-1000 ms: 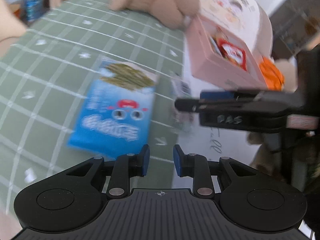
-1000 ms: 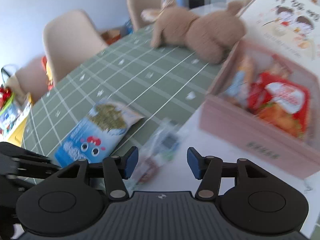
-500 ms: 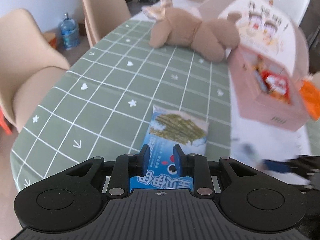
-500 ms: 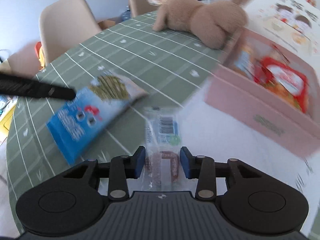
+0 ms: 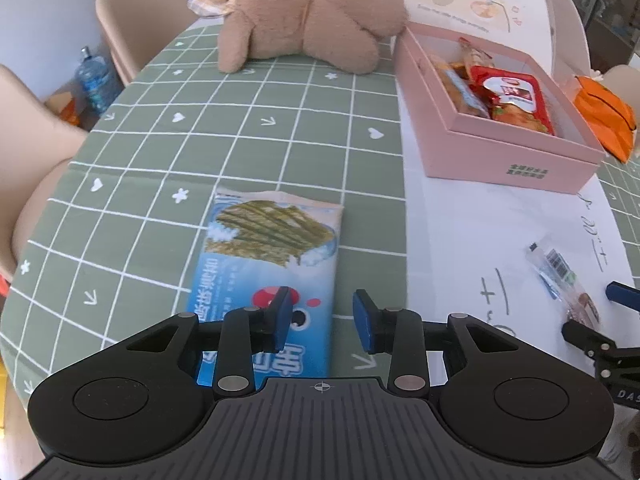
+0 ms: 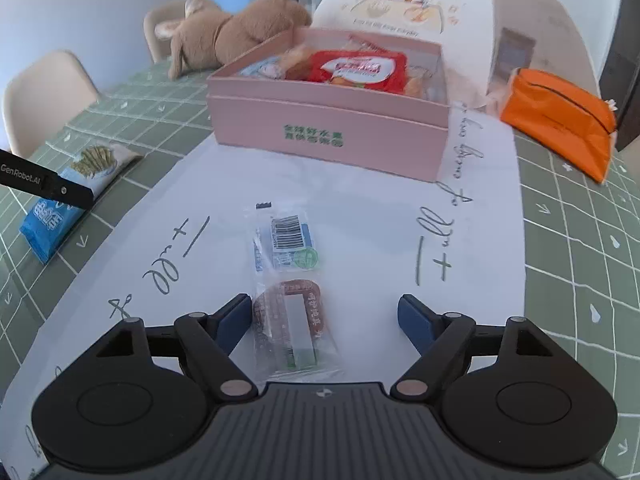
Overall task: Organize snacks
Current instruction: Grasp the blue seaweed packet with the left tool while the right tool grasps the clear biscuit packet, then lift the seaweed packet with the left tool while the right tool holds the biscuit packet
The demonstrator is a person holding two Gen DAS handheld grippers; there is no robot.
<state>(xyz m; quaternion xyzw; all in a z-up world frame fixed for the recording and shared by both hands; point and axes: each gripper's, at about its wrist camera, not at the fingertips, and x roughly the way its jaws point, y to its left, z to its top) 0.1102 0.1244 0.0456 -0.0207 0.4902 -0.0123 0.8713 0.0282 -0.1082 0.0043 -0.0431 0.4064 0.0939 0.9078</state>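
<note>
Probably light, slippery and crinkly, the clear-wrapped snack (image 6: 289,300) lies between the right gripper's (image 6: 325,312) opening jaws, ungripped; pinch its stiffer middle.

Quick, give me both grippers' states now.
Left gripper: opening, empty, over the blue seaweed snack bag.
Right gripper: opening, holding nothing; clear-wrapped brown snack lies loose between its jaws.

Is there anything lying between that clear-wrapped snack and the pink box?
No. In the right wrist view, only bare white paper with handwriting lies between the clear-wrapped snack and the pink box.
</note>
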